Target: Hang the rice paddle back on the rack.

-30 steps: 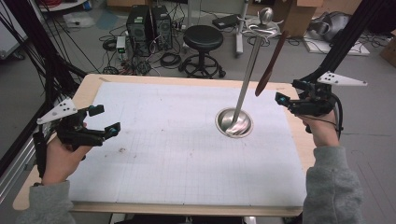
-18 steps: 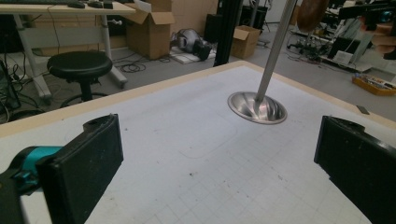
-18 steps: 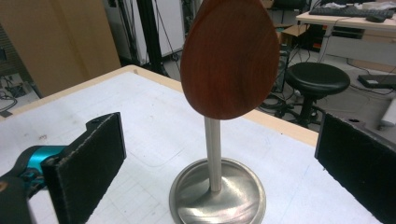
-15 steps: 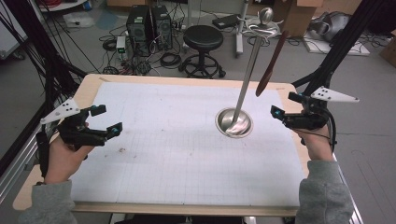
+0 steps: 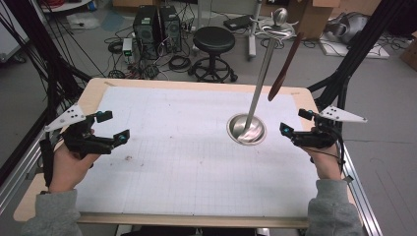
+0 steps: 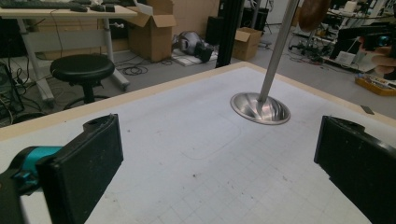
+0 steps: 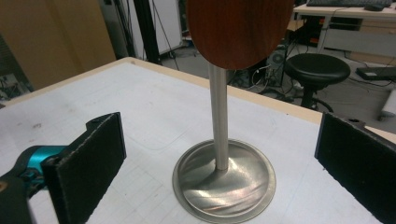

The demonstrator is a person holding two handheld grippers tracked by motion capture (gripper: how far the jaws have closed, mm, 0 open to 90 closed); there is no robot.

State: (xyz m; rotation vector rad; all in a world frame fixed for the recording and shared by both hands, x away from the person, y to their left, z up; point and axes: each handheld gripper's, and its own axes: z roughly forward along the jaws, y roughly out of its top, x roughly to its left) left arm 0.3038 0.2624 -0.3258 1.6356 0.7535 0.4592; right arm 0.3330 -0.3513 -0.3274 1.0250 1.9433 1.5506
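Left gripper point(image 5: 112, 129) held spread near tabletop point(image 5: 187, 167) left edge, right gripper point(image 5: 293, 123) spread beside stand point(image 5: 247, 129), spoon point(image 5: 285, 65) hung above.

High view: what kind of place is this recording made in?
Most likely a lab or workshop. Computer towers and loose cables lie on the floor beyond the table, with a black stool beside them and cardboard boxes stacked near a desk.
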